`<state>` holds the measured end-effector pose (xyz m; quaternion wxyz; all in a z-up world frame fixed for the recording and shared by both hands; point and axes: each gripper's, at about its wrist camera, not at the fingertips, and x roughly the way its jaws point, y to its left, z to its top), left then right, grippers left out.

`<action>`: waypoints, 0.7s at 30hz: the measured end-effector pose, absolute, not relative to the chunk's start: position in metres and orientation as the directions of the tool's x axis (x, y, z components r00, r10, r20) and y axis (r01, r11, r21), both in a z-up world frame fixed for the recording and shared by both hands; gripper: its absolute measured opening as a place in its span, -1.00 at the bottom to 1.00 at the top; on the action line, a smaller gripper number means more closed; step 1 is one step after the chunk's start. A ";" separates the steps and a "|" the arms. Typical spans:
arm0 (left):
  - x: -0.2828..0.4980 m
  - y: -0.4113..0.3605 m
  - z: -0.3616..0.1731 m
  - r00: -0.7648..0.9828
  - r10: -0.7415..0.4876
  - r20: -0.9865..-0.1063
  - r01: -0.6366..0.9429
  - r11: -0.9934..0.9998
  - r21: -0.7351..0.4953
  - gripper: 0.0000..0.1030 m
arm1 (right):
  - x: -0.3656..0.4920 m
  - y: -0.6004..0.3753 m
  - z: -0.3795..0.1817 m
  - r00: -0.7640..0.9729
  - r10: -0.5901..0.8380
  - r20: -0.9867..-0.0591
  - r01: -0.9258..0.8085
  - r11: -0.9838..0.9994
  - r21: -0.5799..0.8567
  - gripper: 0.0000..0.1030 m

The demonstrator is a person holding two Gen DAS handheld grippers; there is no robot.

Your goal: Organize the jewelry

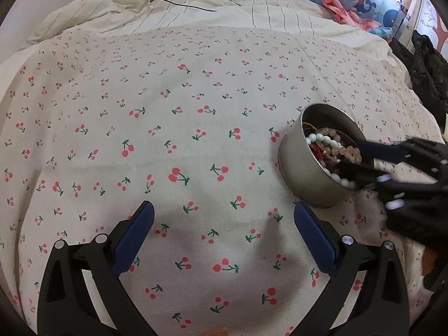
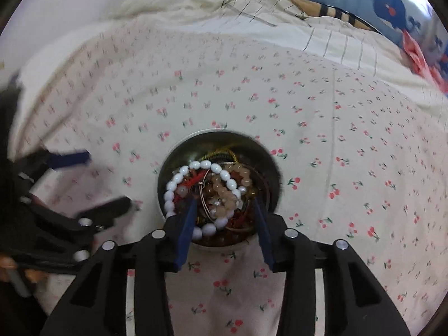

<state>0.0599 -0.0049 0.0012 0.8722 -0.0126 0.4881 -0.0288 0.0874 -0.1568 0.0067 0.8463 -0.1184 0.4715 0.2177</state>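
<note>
We see a round, shallow tin of dull grey metal (image 1: 313,173) standing on a cream bedspread printed with small red cherries (image 1: 173,128); it holds the jewelry in a tangled heap, a bracelet of white oval beads (image 2: 179,184) curling along the left inner wall, a strand of pale peach round beads (image 2: 224,193) across the middle, thin wire hoops and red and gold bits beneath; the tin's rim stands clear of the cloth all round, and nothing else lies on the printed cloth near it.

Our right gripper (image 2: 224,207) reaches down over the near rim of the tin, its blue-padded fingers (image 2: 186,224) apart and dipped among the beads; the left pad sits against or just inside the white bracelet, the right pad close to the tin's right inner wall; the pads press on nothing that we can make out, so we take the jaws as parted with the heap between them.

Our left gripper (image 1: 224,215) hovers above bare cloth, left of the tin and apart from it, jaws spread wide with nothing between; its right finger (image 1: 313,238) lies near the tin's outer wall.

Wide open bedspread stretches left and beyond the tin; at the far edge a rumpled cream quilt with thin stripes (image 1: 173,5) rises, and dark clothing (image 1: 420,64) crowds the right edge.
</note>
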 end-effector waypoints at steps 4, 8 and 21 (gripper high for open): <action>0.060 -0.009 0.004 0.535 -0.050 -0.843 0.048 0.998 -0.029 0.87 | 0.094 -0.159 0.006 0.458 0.271 -0.846 -0.455 0.890 0.038 -0.23; 0.060 -0.011 0.019 0.577 -0.090 -0.812 0.083 0.995 -0.052 0.87 | 0.088 -0.184 0.030 0.489 0.314 -0.814 -0.429 0.899 0.089 -0.19; 0.092 -0.090 0.030 0.647 0.018 -0.763 0.245 0.942 0.230 0.87 | 0.083 -0.248 0.058 0.566 0.329 -0.756 -0.313 0.934 0.173 0.31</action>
